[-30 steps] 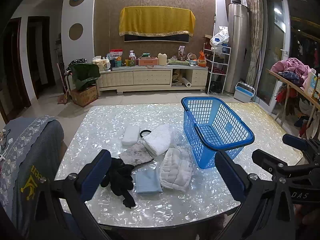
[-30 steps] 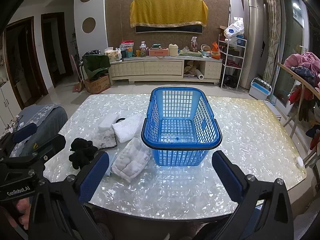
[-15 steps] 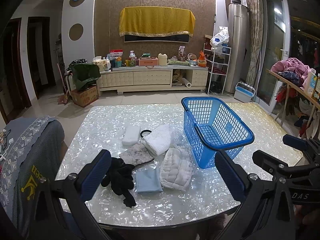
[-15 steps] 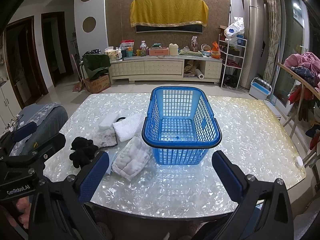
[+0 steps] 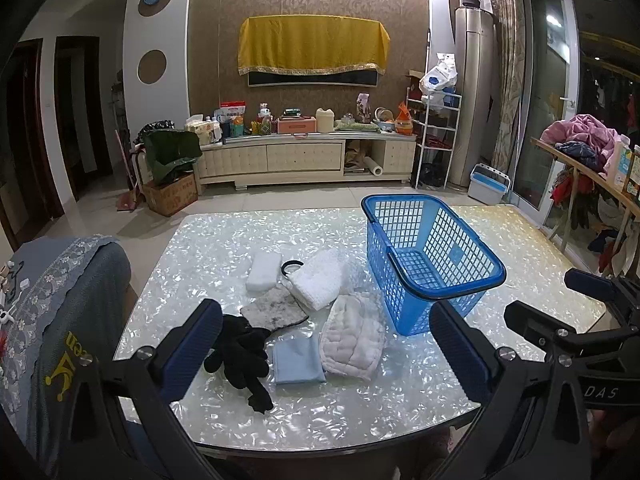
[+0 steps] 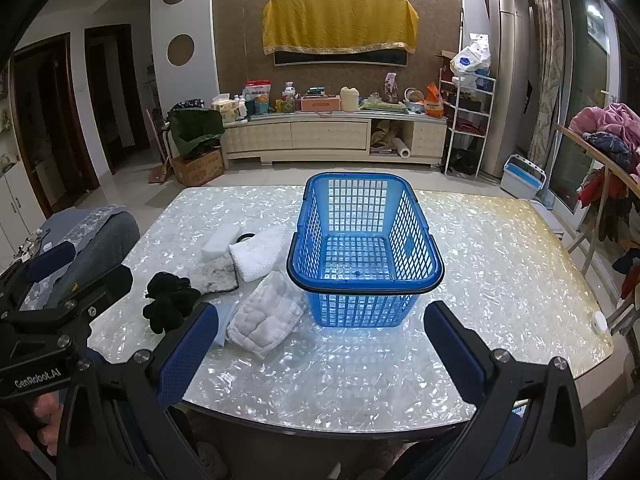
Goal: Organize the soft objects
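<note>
Right now my left gripper [image 5: 326, 354] is wide open and holds nothing; it hangs over the near edge of the shiny white pearly table [image 5: 224, 240]. My right gripper [image 6: 320, 348] is wide open too and holds nothing.

Just past my left fingers lie the soft things in a bunch: black knit gloves [image 5: 242, 354], a folded light blue cloth [image 5: 298, 360], a puffy white quilted pad [image 5: 352, 340], a grey fuzzy rag [image 5: 274, 312], a folded white towel [image 5: 320, 282], a white sponge block [image 5: 263, 272] and a black hair band [image 5: 291, 266].

Just right of them stands a blue plastic basket [image 6: 366, 236] with holes in its sides. I see nothing inside it.
</note>
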{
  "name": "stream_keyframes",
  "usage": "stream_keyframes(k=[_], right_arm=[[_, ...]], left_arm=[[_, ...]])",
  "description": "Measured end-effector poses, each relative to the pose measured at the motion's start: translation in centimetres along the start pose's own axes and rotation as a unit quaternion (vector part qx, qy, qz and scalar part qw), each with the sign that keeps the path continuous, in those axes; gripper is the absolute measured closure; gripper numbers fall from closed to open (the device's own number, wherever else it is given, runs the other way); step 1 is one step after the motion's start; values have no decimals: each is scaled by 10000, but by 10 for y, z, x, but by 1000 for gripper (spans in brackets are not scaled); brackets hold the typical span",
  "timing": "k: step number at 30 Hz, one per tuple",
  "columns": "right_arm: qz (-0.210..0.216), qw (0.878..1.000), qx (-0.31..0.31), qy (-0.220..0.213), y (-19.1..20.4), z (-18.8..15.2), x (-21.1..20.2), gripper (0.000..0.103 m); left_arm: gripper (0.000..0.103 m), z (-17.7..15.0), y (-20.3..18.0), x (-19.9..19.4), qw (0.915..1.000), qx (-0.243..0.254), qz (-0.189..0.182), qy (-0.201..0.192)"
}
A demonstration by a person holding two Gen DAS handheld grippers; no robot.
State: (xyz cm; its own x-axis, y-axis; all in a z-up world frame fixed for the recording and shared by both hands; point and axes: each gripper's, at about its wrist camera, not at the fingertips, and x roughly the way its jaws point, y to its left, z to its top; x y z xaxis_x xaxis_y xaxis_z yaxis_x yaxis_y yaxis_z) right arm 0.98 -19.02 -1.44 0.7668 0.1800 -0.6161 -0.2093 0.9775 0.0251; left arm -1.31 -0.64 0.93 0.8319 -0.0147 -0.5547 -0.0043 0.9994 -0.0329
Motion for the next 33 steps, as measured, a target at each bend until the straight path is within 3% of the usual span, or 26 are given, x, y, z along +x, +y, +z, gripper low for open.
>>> stream_keyframes(k=[15, 33], right_arm=[[0, 9999, -85, 115, 1, 3, 6, 0], [533, 9926, -717, 828, 39, 26, 67, 0]], left_arm=[[0, 1, 3, 5, 9997, 18, -86, 209], [0, 3, 73, 49, 9948, -39, 37, 1015]])
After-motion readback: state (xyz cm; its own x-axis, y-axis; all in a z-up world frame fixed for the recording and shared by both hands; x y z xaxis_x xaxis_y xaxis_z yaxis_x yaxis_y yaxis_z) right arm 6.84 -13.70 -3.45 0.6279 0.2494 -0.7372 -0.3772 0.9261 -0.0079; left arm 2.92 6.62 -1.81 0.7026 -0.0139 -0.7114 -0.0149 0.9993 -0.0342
